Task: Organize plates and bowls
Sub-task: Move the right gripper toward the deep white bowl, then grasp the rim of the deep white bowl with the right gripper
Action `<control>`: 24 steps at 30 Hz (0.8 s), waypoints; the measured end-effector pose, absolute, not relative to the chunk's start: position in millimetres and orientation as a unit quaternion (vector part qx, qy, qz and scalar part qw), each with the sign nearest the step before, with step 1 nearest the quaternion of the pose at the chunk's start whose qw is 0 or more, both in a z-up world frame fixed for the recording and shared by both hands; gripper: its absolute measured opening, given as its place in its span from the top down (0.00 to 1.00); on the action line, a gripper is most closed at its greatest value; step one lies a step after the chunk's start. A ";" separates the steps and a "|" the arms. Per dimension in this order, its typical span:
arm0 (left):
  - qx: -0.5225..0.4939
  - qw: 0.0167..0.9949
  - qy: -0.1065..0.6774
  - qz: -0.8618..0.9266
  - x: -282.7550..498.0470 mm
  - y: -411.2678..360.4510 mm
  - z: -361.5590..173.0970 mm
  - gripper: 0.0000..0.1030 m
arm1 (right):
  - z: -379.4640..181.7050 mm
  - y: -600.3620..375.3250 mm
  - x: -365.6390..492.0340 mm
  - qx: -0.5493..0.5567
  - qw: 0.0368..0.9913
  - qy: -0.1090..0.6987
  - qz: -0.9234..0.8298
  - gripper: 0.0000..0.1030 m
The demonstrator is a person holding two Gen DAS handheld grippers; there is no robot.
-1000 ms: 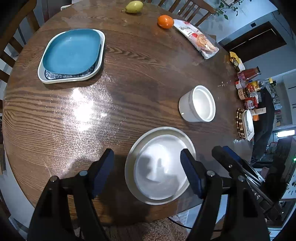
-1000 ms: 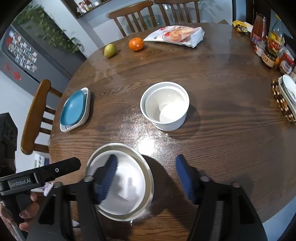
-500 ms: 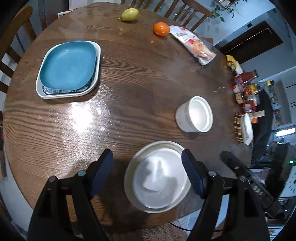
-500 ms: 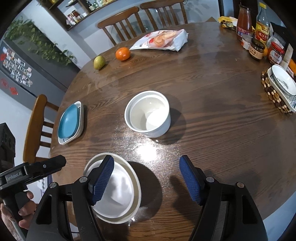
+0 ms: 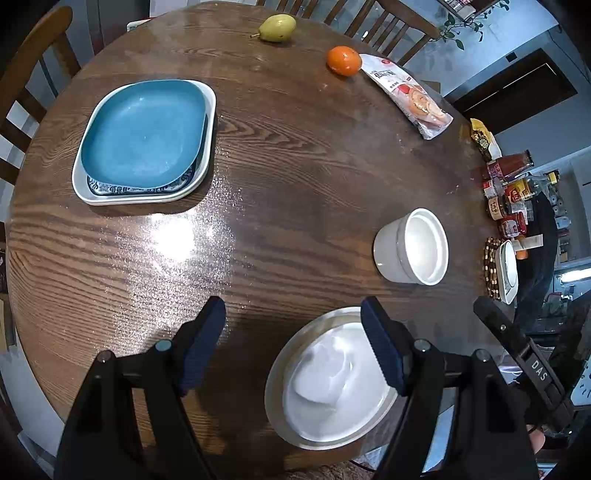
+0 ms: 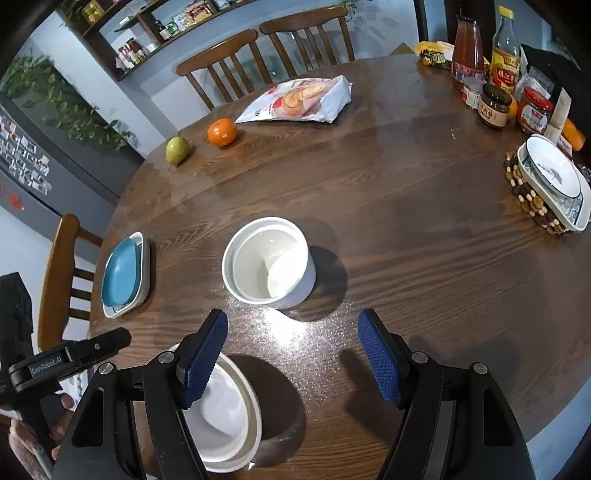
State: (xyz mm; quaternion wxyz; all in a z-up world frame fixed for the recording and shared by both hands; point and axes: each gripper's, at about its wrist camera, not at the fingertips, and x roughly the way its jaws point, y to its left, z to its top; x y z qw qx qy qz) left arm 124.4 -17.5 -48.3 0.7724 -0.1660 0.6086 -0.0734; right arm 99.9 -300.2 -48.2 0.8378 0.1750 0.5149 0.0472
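On the left of the round dark-wood desk [image 5: 295, 177] we see a teal rounded-square plate [image 5: 142, 133] stacked on a white rounded-square plate with a blue patterned border [image 5: 110, 195]. Toward the near edge sits a shallow white round bowl on a pale rimmed round plate [image 5: 275, 384], glossy and reflecting light. Beyond it, to the right, stands a deep white ceramic bowl with straight sides [image 5: 410, 245], upright and apart from the rest.

Our left gripper [image 5: 293, 347] hovers above the desk with its fingers spread wide, nothing between them; its right finger overlaps the shallow bowl's rim in the picture. Our right gripper [image 6: 291, 356] likewise has its fingers spread and empty over bare wood just in front of the deep bowl.

The desk is glossy, with glare patches. At its far edge lie a green pear [image 5: 277, 27], an orange [image 5: 343, 60] and a snack bag [image 5: 410, 99].

Only the right wrist view shows clearly the white dish on a beaded trivet [image 6: 550, 181], the sauce bottles and jars [image 6: 495, 66], wall shelves, trailing plants, and a hand [image 6: 40, 432] holding the left gripper.
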 end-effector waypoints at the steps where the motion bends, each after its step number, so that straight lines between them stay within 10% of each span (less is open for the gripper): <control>1: -0.165 0.774 0.606 -0.074 125.3 -17.7 -48.6 0.28 | -48.9 -300.7 101.4 0.174 0.838 0.514 0.046 0.28; 10: -0.157 0.764 0.624 -0.049 131.7 -13.2 -72.3 0.28 | -56.9 -297.6 117.9 0.168 0.848 0.499 0.055 0.29; 24: -0.167 0.758 0.628 -0.052 133.0 -6.0 -73.4 0.28 | -79.5 -293.3 152.0 0.164 0.843 0.510 0.053 0.58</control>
